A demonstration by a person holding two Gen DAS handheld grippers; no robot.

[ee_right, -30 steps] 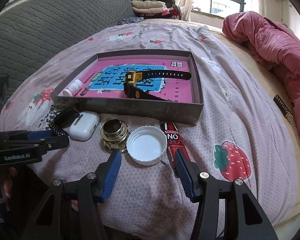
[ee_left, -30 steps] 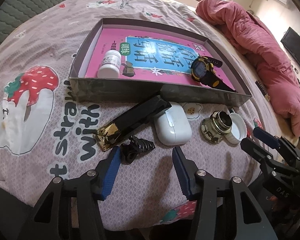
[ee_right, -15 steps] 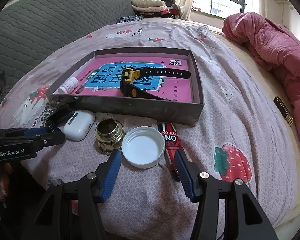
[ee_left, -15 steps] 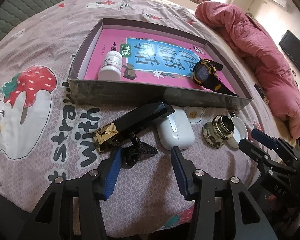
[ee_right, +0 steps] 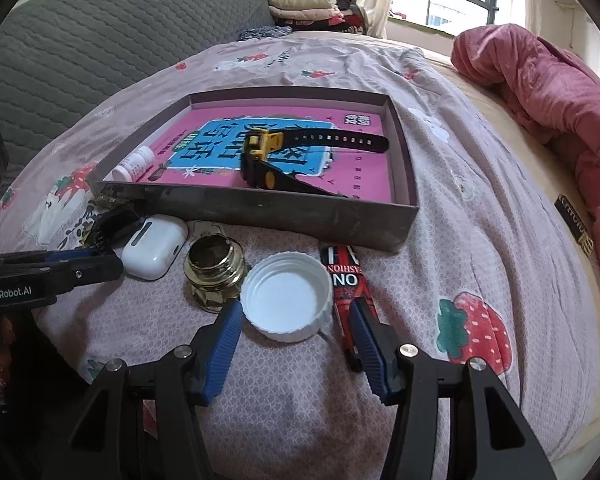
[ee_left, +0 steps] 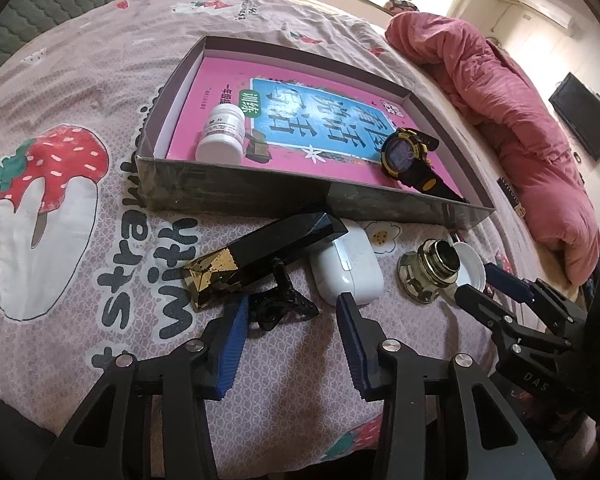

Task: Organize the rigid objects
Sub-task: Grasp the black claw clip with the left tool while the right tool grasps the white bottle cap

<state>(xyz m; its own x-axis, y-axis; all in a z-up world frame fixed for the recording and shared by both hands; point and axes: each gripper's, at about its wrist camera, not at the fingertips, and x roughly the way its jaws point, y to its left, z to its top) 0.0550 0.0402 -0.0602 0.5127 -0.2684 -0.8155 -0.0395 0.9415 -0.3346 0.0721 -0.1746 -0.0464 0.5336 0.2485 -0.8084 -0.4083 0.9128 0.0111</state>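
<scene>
The left gripper (ee_left: 292, 312) has just been closing its jaws around a black hair clip (ee_left: 280, 306); the clip lies between the blue pads, touching the left one, the other still apart. Just beyond the clip lie a black-and-gold bar (ee_left: 260, 262) and a white earbud case (ee_left: 350, 270), both in front of the box (ee_left: 236, 196). The right gripper (ee_right: 296, 320) stands spread on either side of a white lid (ee_right: 286, 294), not pressing it. A brass ring (ee_right: 214, 274) sits left of the lid, a red strap (ee_right: 346, 274) right of it. Inside the box lie a watch (ee_right: 266, 160) and a pill bottle (ee_left: 222, 134).
</scene>
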